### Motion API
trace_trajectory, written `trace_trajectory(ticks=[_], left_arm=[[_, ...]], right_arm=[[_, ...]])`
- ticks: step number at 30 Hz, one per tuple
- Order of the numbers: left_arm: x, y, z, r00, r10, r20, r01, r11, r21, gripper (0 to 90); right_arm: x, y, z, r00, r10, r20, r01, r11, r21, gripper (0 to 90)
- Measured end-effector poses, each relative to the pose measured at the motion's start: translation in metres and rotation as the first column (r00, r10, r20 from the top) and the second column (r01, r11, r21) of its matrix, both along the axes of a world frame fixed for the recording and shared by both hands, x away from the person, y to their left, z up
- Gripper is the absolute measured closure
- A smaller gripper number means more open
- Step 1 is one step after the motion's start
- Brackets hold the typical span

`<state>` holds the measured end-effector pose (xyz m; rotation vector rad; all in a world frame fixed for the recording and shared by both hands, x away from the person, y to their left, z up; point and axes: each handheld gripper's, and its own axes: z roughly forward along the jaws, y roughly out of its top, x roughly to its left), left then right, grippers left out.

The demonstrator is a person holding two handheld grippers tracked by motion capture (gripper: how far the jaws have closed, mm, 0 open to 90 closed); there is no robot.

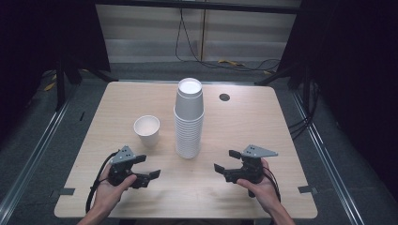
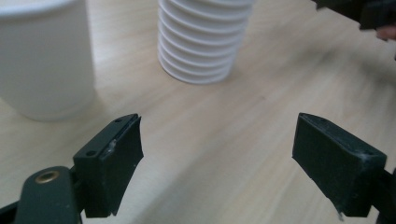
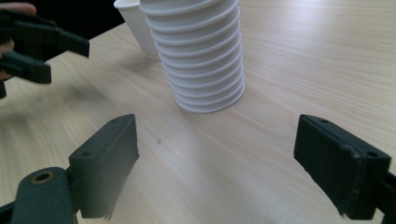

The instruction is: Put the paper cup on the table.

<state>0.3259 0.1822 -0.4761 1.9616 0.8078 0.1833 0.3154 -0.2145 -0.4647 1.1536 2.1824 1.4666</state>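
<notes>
Left gripper [image 1: 147, 167]: held low over the near-left part of the table [image 1: 244, 126], jaws spread wide with nothing between them, tips aimed inward and a little forward.
Right gripper [image 1: 226, 161]: held low over the near-right part, jaws likewise wide apart and empty, tips aimed inward toward the left one.
Stack of cups [image 1: 189, 119]: stands upright at the middle of the table, rims up, its long axis vertical; it lies ahead of both grippers and between them.
Single cup [image 1: 147, 131]: stands upright, mouth up, just left of the stack and apart from it; directly ahead of the left gripper.
Bearing from the left gripper: in the left gripper view the single cup [image 2: 44, 58] sits ahead and left of the jaws, the stack [image 2: 201, 39] ahead and right.
Bearing from the right gripper: in the right gripper view the stack [image 3: 198, 56] is straight ahead, slightly left of centre, with the single cup [image 3: 135, 25] behind it.
Nearer hand: likely the left for the single cup; for the stack the two look about equally near, with the right facing it more squarely.
Approach: a side grasp across the vertical wall seems to suit either target.
</notes>
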Motion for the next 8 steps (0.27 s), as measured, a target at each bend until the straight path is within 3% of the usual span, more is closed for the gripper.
trace_trajectory(ticks=[3,8], left_arm=[[-0.0054,-0.0053,-0.0037,0.9998,-0.019,0.011,0.018,0.9992,0.035,15.8],[-0.0032,-0.0065,-0.009,0.9989,-0.044,0.015,0.043,0.9975,0.056,16.0]], right_arm=[[-0.0006,0.0002,-0.0017,0.9999,-0.016,-0.004,0.016,1.0,-0.006,13.7],[-0.0008,0.0021,-0.0055,0.9996,-0.015,-0.023,0.014,1.0,-0.026,13.7]])
